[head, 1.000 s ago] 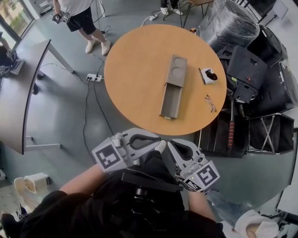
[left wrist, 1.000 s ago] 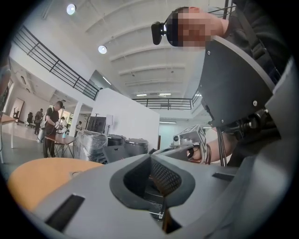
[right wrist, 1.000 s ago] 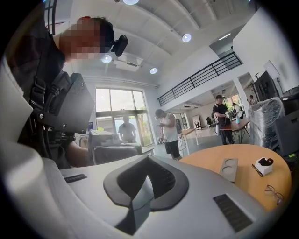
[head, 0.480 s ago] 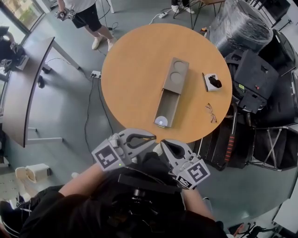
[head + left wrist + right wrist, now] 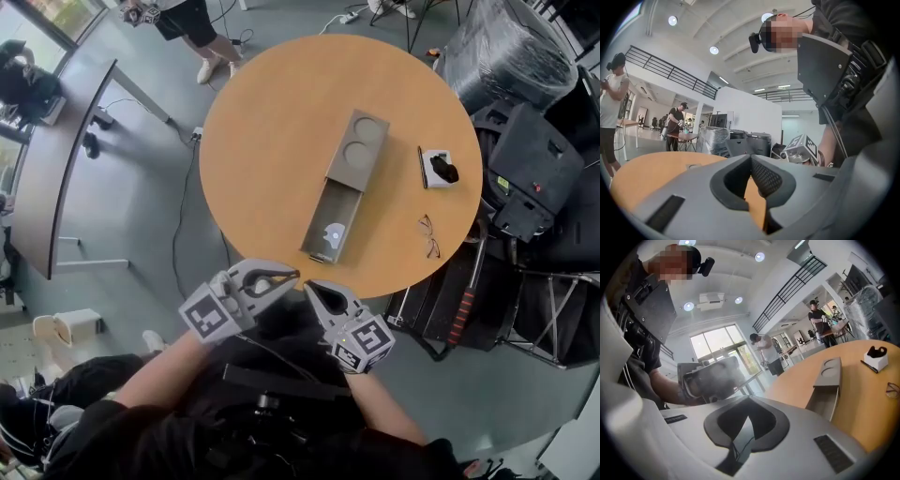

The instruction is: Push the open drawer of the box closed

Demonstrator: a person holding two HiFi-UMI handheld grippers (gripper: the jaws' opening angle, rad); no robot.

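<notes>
The left gripper [image 5: 292, 276] and right gripper [image 5: 308, 286], both pressed together on nothing, had neared the box's [image 5: 357, 150] still-open drawer [image 5: 327, 234].

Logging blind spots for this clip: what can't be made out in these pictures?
White round item in the drawer: too small in head view; drawer wall hides it in right gripper view.
Black object on the white stand: too small in both.
Eyeglasses: partly cut off at right gripper view's edge.

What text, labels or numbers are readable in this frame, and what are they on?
No readable text anywhere.
Cubes on the left gripper and right gripper: square marker patterns, no letters.
In the drawer, a white disc: marking too small.
On the black case: green sticker, unreadable.
</notes>
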